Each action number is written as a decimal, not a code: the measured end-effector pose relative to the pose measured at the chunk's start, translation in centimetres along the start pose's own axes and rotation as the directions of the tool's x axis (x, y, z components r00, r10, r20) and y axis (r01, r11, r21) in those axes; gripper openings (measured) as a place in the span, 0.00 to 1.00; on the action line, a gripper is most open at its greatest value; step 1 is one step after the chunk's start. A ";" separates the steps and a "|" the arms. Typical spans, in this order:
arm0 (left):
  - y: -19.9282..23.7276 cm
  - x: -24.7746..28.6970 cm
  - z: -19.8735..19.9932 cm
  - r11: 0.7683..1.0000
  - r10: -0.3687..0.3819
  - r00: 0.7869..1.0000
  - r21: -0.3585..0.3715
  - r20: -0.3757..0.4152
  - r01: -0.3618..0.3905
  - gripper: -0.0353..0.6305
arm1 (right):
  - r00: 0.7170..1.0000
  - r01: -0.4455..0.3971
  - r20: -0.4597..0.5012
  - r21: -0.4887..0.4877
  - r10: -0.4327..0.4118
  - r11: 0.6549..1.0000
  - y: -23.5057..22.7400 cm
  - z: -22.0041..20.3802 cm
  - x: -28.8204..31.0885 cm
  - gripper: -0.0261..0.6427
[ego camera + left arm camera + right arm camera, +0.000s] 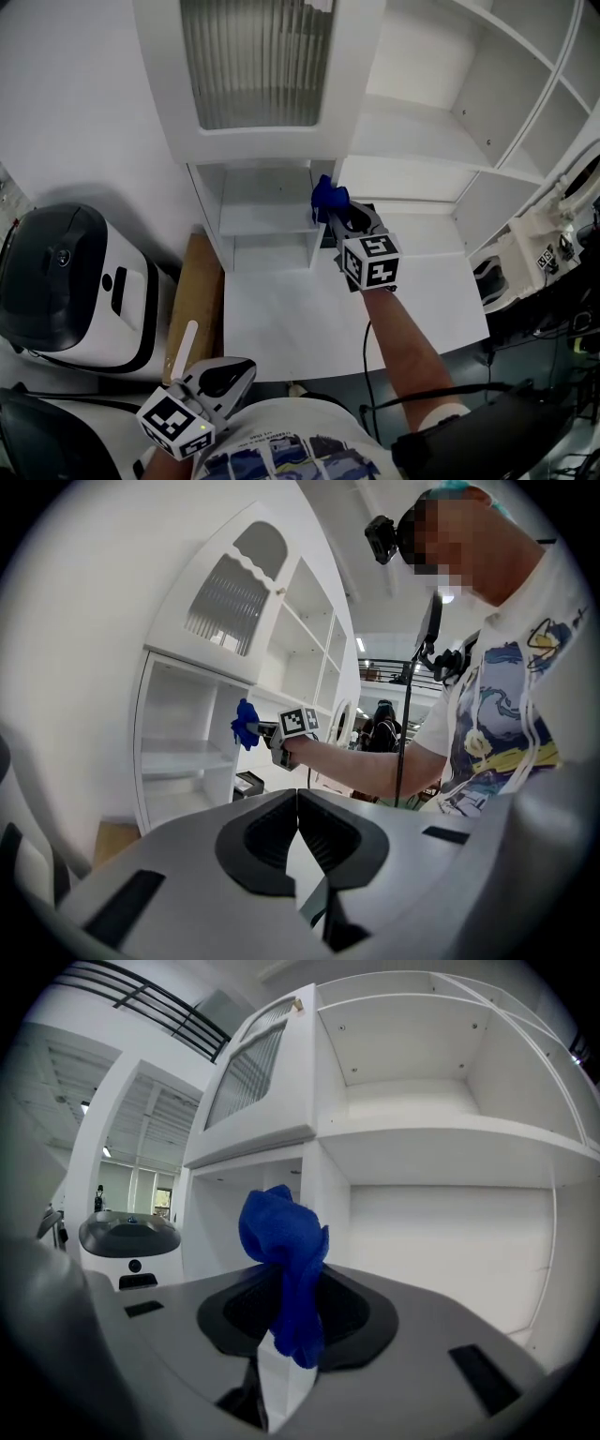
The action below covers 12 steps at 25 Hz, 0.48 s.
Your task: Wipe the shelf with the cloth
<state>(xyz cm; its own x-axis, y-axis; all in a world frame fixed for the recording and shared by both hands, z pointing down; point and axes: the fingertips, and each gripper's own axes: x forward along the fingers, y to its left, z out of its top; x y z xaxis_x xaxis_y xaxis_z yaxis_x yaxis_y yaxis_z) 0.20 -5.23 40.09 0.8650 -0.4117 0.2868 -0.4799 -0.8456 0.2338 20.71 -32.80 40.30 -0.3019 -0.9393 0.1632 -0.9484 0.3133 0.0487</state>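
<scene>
My right gripper (281,1354) is clenched on the bunched blue cloth (281,1260), holding it just beside the upright divider of the white shelf (422,141), while my left gripper (298,822) sits low near my torso, jaws pressed together on nothing.

The cloth (281,1251) hides the right tool's (281,1321) tips, and the shelf's (412,131) top seems cropped.
</scene>
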 end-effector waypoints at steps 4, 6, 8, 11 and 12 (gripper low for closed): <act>-0.1 -0.1 -0.1 1.000 0.003 1.000 0.002 0.004 -0.004 0.07 | 0.999 -0.001 0.051 -0.001 0.001 1.000 -0.3 3.1 -0.5 0.22; -0.2 -0.2 0.0 1.000 0.004 1.000 0.002 0.005 -0.004 0.07 | 0.997 -0.001 0.073 0.001 0.000 1.000 -0.5 4.5 -0.7 0.22; -0.3 -0.3 0.0 1.000 0.006 1.000 0.003 0.006 -0.006 0.07 | 0.996 0.001 0.094 0.000 -0.001 1.000 -0.6 5.9 -0.9 0.22; -0.4 -0.5 -0.1 1.000 0.013 1.000 0.002 0.009 -0.013 0.07 | 0.992 0.009 0.125 0.003 -0.010 1.000 -0.8 7.6 -1.2 0.22; -0.4 -0.6 -0.1 1.000 0.015 1.000 0.002 0.010 -0.015 0.07 | 0.991 0.012 0.132 0.006 -0.013 1.000 -0.8 8.0 -1.3 0.22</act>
<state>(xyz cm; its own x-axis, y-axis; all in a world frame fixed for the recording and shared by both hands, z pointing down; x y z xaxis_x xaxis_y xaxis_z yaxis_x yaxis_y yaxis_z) -0.15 -4.62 39.90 0.8589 -0.4281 0.2811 -0.4930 -0.8398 0.2274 21.10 -32.96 32.17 -0.2998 -0.9535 0.0306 -0.9526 0.3010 0.0449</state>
